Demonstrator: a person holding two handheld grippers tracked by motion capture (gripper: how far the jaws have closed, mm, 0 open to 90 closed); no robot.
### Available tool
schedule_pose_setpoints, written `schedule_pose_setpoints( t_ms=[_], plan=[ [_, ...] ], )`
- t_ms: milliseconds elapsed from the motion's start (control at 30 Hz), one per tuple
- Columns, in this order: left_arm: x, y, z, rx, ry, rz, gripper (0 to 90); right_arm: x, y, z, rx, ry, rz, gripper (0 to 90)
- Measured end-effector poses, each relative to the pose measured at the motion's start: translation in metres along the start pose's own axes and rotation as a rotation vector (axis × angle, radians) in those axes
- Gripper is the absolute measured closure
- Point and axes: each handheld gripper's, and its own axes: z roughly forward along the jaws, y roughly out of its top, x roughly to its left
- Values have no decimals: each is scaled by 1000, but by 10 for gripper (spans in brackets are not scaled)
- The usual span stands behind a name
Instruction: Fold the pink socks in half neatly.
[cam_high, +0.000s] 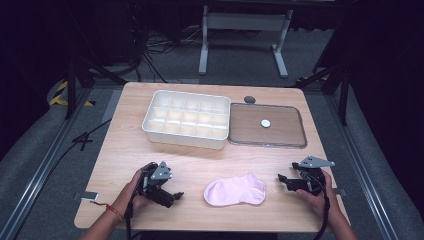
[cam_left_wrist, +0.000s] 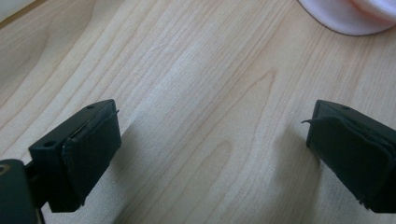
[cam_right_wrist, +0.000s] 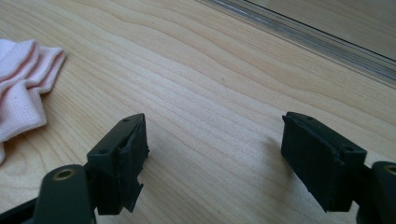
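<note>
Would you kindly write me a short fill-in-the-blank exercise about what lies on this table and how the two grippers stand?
1. The sock lying between the two grippers is ____ in colour.
2. The jaws of the left gripper and the right gripper stand ____, with nothing between them.
3. The white divided box has its lid lying flat to its ____ in the high view.

Missing words: pink; open; right

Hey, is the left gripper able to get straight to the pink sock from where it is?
Probably yes. The left gripper is open and points toward the pink sock, and just bare wooden table lies between them; the right gripper waits on the sock's far side.
</note>
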Motion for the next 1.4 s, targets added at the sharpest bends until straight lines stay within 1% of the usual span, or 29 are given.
schedule_pose_setpoints(
  t_ms=[167, 267, 300, 433, 467, 500, 600, 667, 733, 767, 833, 933, 967, 1000, 1100, 1133, 1167, 1233, 1300, 1367, 1400],
  plan=[
    [0, -1, -1, 2, 5, -8, 26, 0, 0, 0, 0, 0, -1, 231],
    [0, -3, -3, 2, 3, -2, 26, 0, 0, 0, 1, -2, 1, 231],
    [0, -5, -4, 2, -6, 4, 26, 0, 0, 0, 1, -3, 3, 231],
    [-1, -8, -8, 3, -10, 17, 29, 0, 0, 0, 1, -3, 3, 230],
    [-2, -9, -8, 4, -11, 10, 31, 0, 0, -1, 2, -4, 3, 230],
    [-1, -10, -9, 4, -12, 17, 31, 0, -1, -1, 1, -3, 3, 229],
    [-2, -10, -9, -1, -17, 21, 44, 0, -1, -1, 2, -3, 3, 228],
    [-1, -10, -9, 0, -21, 25, 40, 0, -1, -1, 2, -4, 4, 223],
    [-1, -9, -8, 6, -17, 20, 23, 0, -1, -1, 3, -3, 3, 223],
    [-1, -9, -8, 7, -16, 19, 18, 0, -1, -2, 5, -1, -4, 226],
    [0, -9, -8, 10, -15, 19, 12, 0, -2, -2, 2, 7, -3, 241],
    [0, -9, -8, 12, -17, 20, 7, 2, -1, -3, -3, 15, -23, 304],
    [0, -9, -8, 14, -16, 18, 3, 4, -1, -4, 0, 15, -37, 316],
    [0, -9, -8, 13, -17, 18, 3, 6, 0, -5, -6, 21, -41, 335],
    [0, -9, -8, 14, -16, 18, 3, 14, 4, -10, -45, 51, -61, 386],
    [0, -9, -8, 13, -17, 18, 3, 21, 9, -13, -68, 71, -80, 429],
    [0, -9, -8, 13, -17, 18, 3, 25, 11, -14, -74, 83, -90, 440],
    [0, -9, -8, 13, -16, 18, 3, 36, 17, -15, -87, 100, -128, 460],
    [0, -9, -8, 12, -15, 17, 3, 48, 22, -16, -96, 127, -166, 495],
    [0, -9, -8, 12, -14, 16, 3, 59, 26, -15, -101, 155, -190, 502],
    [0, -9, -8, 12, -14, 17, 3, 63, 28, -15, -103, 168, -199, 520]
  ],
)
